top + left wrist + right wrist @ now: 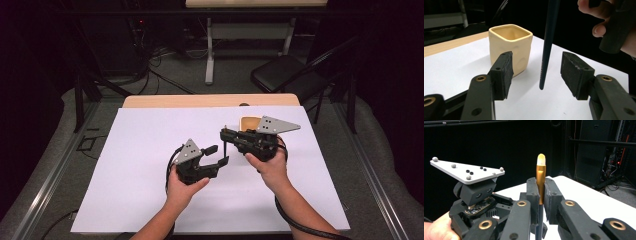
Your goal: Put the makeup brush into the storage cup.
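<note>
A: Where is the paintbrush (540, 173)?
B: Upright, clamped in the right hand-held gripper (540, 195), bristle tip up, near the yellow square cup (510, 47).
A: And the left hand-held gripper (537, 71)?
B: Its jaws stand apart on either side of the brush handle, not touching it, above the white tabletop (140, 165), with the cup just behind.

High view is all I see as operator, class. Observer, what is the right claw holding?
Observer: The right claw is shut on a paintbrush, at its gold collar, bristles up.
Operator: Does the left claw grip it too?
Observer: No. The left claw is open; the paintbrush hangs between its pads, touching neither.
Operator: And the cup?
Observer: The cup is pale yellow with a square mouth, standing upright behind them.
</note>
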### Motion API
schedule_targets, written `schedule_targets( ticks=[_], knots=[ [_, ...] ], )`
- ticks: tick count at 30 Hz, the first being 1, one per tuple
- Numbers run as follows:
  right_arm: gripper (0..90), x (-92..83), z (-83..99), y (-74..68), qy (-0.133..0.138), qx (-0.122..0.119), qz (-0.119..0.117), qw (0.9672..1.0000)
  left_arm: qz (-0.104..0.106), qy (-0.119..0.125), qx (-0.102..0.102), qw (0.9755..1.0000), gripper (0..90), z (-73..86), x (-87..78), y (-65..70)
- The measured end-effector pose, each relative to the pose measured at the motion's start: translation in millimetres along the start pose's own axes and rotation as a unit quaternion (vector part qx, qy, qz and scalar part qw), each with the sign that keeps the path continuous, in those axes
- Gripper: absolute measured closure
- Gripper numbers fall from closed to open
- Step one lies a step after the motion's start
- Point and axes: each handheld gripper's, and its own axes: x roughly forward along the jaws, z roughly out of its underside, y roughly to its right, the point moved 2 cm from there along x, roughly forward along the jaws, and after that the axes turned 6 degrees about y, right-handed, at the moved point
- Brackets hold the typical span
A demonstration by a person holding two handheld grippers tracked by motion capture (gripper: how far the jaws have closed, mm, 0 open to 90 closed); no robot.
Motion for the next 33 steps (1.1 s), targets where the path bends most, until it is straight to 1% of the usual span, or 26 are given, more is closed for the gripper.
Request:
schedule_targets(
  ticks=[3,4,5,7,8,9,11,12,13,16,17,20,25,29,30,31,32,33],
  knots=[
    [83.7,0.0,-0.2,0.4,0.001,0.0,0.001,1.0,-0.005,-0.003,0.005,1.0,41.5,-0.2,-1.2,0.1],
    [83.7,-0.4,-0.7,0.9,0.001,-0.001,0.003,1.0,-0.009,-0.001,0.013,0.9999,41.0,-0.5,-2.7,0.7],
    [83.7,-0.4,-0.7,0.9,0.001,-0.001,0.003,1.0,-0.009,-0.001,0.013,0.9999,40.8,-0.5,-2.7,0.7],
    [83.7,-0.9,-1.4,1.2,0.001,-0.001,0.003,1.0,-0.009,-0.001,0.019,0.9998,40.8,-0.9,-4.3,1.4],
    [83.7,-1.1,-2.2,1.5,0.002,-0.002,0.004,1.0,-0.012,-0.003,0.027,0.9996,40.7,-1.0,-6.1,2.0],
    [83.8,-1.4,-2.6,1.6,0.002,-0.002,0.004,1.0,-0.017,-0.004,0.029,0.9994,40.7,-1.0,-6.9,2.3],
    [83.8,-1.5,-3.1,1.7,0.002,-0.003,0.004,1.0,-0.013,-0.004,0.029,0.9995,40.6,-1.0,-7.9,1.8],
    [83.7,-1.7,-3.6,1.6,0.002,-0.002,0.004,1.0,-0.013,-0.001,0.032,0.9994,40.2,-1.0,-8.9,1.0],
    [83.7,-2.1,-4.4,1.8,0.002,-0.004,0.005,1.0,-0.021,0.0,0.034,0.9992,39.5,-0.4,-10.6,-0.4],
    [83.7,-2.3,-5.1,2.3,0.003,-0.005,0.006,1.0,-0.023,-0.002,0.037,0.999,38.7,0.6,-12.1,-2.5],
    [83.8,-2.5,-5.7,2.3,0.001,-0.006,0.007,1.0,-0.028,-0.004,0.04,0.9988,38.5,1.7,-13.4,-4.4],
    [83.7,-2.7,-6.7,2.7,0.001,-0.007,0.008,0.9999,-0.035,-0.007,0.036,0.9987,37.9,3.6,-15.8,-6.8],
    [83.7,-2.5,-7.8,4.6,0.001,-0.005,0.01,0.9999,-0.039,-0.011,0.03,0.9987,37.3,6.8,-19.7,-11.4],
    [83.8,-2.4,-8.5,5.5,0.001,-0.007,0.01,0.9999,-0.047,-0.011,0.016,0.9987,34.9,12.0,-24.3,-17.9],
    [83.8,-2.4,-9.2,5.9,0.003,-0.005,0.012,0.9999,-0.052,-0.014,0.01,0.9985,32.8,14.2,-26.1,-21.5],
    [83.8,-2.4,-9.2,5.9,0.003,-0.005,0.012,0.9999,-0.052,-0.014,0.01,0.9985,32.4,14.2,-26.1,-21.5],
    [83.7,-2.6,-9.9,6.5,0.002,-0.006,0.012,0.9999,-0.062,-0.012,0.006,0.998,32.3,15.7,-28.4,-23.7],
    [83.8,-2.7,-10.2,6.5,0.003,-0.005,0.013,0.9999,-0.062,-0.012,0.006,0.998,31.7,15.7,-28.4,-23.7]
  ],
)
